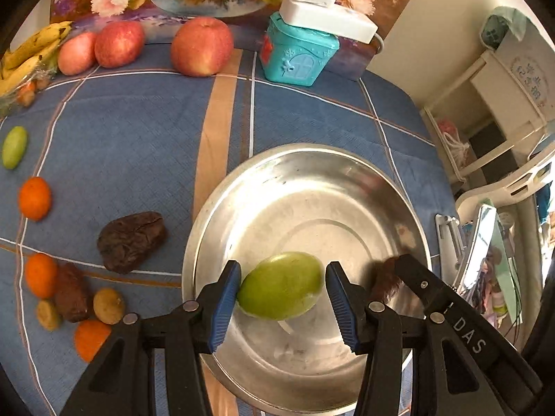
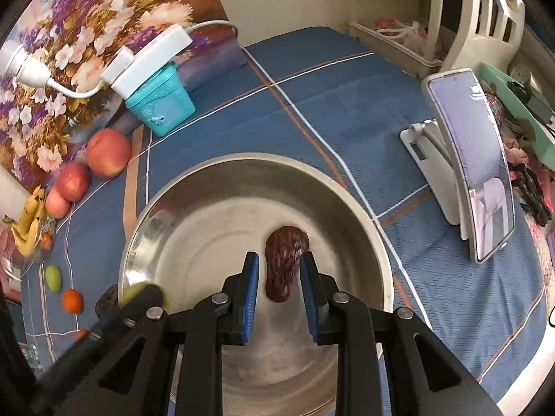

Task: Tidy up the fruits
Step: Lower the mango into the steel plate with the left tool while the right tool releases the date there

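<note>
A steel bowl (image 1: 312,159) sits on the blue checked cloth; it also shows in the right wrist view (image 2: 347,194). My left gripper (image 1: 282,294) is over the bowl with a green fruit (image 1: 281,284) between its blue pads; the left pad touches it, the right pad stands a little off. My right gripper (image 2: 279,277) is open around a dark brown wrinkled fruit (image 2: 284,263) inside the bowl, small gaps on both sides. That fruit and the right gripper's finger show in the left wrist view (image 1: 385,277).
On the cloth to the left lie another dark fruit (image 1: 130,241), several oranges (image 1: 34,197), small brown fruits (image 1: 108,305) and a green fruit (image 1: 14,146). Apples (image 1: 201,46) and bananas (image 1: 31,52) stand at the back, beside a teal box (image 1: 295,55). A phone on a stand (image 2: 475,173) is at the right.
</note>
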`<action>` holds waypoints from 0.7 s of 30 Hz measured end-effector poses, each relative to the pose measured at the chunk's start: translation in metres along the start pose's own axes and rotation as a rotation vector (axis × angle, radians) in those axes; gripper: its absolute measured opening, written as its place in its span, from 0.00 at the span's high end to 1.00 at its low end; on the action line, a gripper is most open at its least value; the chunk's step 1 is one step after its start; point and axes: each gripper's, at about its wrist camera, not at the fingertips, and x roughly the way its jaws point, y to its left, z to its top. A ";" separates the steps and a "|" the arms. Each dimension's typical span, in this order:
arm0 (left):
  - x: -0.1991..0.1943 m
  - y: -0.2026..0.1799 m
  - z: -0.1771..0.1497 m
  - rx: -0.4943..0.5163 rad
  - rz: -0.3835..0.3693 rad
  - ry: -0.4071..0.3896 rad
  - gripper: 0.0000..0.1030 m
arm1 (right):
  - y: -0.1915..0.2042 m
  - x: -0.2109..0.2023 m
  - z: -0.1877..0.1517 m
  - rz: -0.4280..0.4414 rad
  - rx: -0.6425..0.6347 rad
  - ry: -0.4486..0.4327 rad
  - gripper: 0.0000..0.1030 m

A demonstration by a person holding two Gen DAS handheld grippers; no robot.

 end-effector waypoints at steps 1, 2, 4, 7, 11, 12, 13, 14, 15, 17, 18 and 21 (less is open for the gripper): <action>-0.001 -0.002 0.000 0.001 -0.006 -0.005 0.45 | 0.001 -0.001 0.000 -0.003 -0.001 -0.002 0.75; -0.004 -0.002 0.000 0.005 -0.010 -0.010 0.43 | 0.002 -0.002 0.000 -0.002 -0.002 -0.003 0.75; -0.008 -0.002 -0.002 0.014 -0.009 -0.020 0.41 | 0.003 -0.003 -0.001 0.004 -0.004 -0.005 0.75; -0.012 0.004 -0.003 -0.004 -0.016 -0.017 0.40 | 0.004 -0.009 -0.003 -0.008 -0.011 -0.016 0.72; -0.022 0.024 0.000 -0.048 0.034 -0.032 0.37 | 0.006 -0.017 -0.003 -0.007 -0.011 -0.035 0.69; -0.025 0.029 0.001 -0.058 0.053 -0.041 0.37 | 0.007 -0.018 -0.003 -0.009 -0.016 -0.038 0.69; -0.030 0.036 0.002 -0.068 0.073 -0.052 0.34 | 0.009 -0.018 -0.003 -0.010 -0.021 -0.040 0.69; -0.036 0.045 0.003 -0.078 0.101 -0.064 0.31 | 0.011 -0.018 -0.003 -0.009 -0.027 -0.039 0.69; -0.039 0.051 0.004 -0.083 0.122 -0.070 0.30 | 0.013 -0.017 -0.004 -0.004 -0.032 -0.037 0.69; -0.048 0.067 0.006 -0.093 0.173 -0.083 0.24 | 0.019 -0.016 -0.006 0.006 -0.045 -0.027 0.68; -0.052 0.076 0.006 -0.098 0.203 -0.089 0.22 | 0.022 -0.014 -0.007 0.013 -0.053 -0.020 0.68; -0.068 0.102 0.007 -0.125 0.280 -0.123 0.10 | 0.033 -0.007 -0.011 0.040 -0.076 0.008 0.61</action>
